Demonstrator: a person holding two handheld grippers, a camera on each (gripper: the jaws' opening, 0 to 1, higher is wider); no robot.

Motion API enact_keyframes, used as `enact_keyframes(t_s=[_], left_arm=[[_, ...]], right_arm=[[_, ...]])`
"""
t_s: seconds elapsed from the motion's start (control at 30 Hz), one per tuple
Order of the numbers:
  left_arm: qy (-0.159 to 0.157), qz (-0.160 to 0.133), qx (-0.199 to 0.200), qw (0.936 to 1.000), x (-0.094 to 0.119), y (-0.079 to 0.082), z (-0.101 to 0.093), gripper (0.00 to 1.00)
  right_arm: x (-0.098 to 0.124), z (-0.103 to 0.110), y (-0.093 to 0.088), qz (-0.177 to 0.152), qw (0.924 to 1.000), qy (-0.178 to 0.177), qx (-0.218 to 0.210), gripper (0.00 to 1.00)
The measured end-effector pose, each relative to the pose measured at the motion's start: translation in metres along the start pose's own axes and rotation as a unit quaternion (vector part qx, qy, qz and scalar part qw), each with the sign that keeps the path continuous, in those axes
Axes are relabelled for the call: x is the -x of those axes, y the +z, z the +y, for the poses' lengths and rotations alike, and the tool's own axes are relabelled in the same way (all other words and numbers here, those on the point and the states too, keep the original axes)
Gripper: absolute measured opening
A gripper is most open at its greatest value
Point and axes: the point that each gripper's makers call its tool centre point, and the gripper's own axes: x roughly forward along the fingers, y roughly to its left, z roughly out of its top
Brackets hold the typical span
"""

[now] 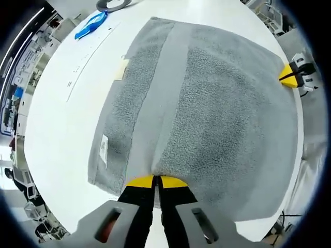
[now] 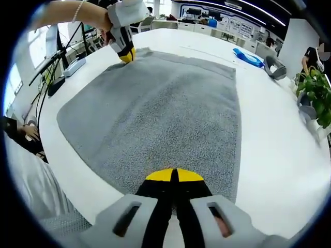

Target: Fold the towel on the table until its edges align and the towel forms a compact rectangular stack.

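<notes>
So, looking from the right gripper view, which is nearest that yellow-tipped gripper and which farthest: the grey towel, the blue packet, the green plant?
1. The towel: the right gripper is shut on its near edge.
2. The green plant: off to the right, at the table's edge.
3. The blue packet: beyond the towel's far end, upper right.

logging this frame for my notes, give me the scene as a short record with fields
surface: white table
towel: grey towel, spread on the table, one layer folded over, plain band and label showing in the left gripper view
left hand-held gripper: jaws shut on the towel edge
right hand-held gripper: jaws shut on the towel edge
other items: blue packet and dark round object beyond the towel; green plant at the table edge
fold state: not yet a compact stack
</notes>
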Motion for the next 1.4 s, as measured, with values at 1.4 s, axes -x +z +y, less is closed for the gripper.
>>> enact_keyframes(t_s=[1.4], left_arm=[[0.098, -0.198, 0.210, 0.9524, 0.083, -0.007, -0.123, 0.01]], right_arm=[[0.001, 0.002, -0.002, 0.018, 0.9881, 0.120, 0.095, 0.00]])
